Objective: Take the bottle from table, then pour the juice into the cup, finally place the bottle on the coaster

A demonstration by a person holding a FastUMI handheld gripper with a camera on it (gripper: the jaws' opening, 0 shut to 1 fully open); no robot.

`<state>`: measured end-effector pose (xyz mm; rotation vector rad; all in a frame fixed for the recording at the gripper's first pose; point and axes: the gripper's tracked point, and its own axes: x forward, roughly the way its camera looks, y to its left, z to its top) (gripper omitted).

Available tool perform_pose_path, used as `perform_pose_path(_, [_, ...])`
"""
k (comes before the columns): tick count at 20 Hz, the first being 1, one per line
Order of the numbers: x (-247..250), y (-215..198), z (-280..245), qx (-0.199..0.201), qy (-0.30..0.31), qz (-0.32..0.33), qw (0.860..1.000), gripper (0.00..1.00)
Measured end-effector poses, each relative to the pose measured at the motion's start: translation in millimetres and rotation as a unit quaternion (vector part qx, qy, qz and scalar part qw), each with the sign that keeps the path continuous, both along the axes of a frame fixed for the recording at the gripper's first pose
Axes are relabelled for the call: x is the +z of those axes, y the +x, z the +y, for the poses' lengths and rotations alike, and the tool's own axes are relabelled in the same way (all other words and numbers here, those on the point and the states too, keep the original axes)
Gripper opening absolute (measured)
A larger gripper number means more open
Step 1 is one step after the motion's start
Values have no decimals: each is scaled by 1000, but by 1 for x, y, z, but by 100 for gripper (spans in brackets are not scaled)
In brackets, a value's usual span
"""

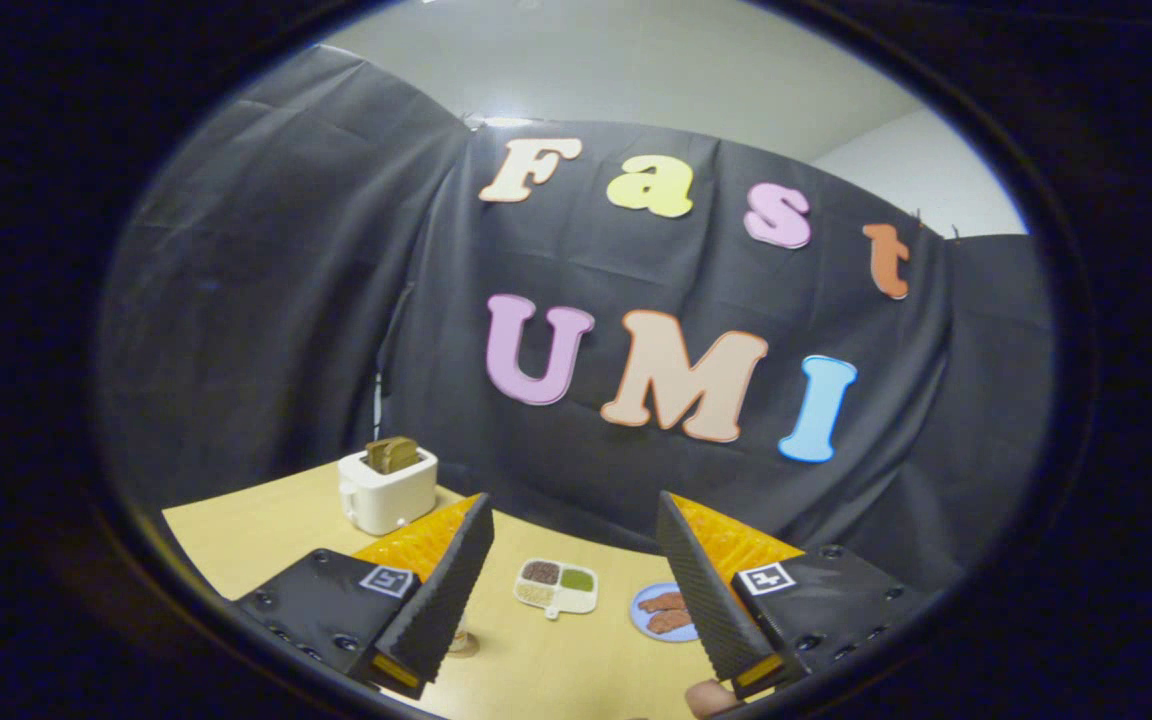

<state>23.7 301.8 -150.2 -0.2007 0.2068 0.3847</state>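
Your gripper [576,520] stands with its fingers apart and nothing between them; their inner pads [446,595] look like ribbed, matt rubber, and the bodies behind them look like matt hard plastic set with small screws. The table [536,670] under them has a smooth, pale wood-look top with a soft sheen. The toaster [388,492] beyond your left finger looks like smooth, slightly glossy plastic, and the bread slices [392,454] in it appear dull and rough. The divided tray [556,587] between the fingers looks like smooth plastic, as does the plate [664,612]. The booth wall [276,300] is matt, creased cloth.
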Motion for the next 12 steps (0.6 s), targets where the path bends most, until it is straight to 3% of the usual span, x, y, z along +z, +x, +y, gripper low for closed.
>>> perform_pose_path(5, [26,8,-52,-69,22,-13,997,100])
perform_pose_path(12, [20,3,-107,-136,19,-5,991,100])
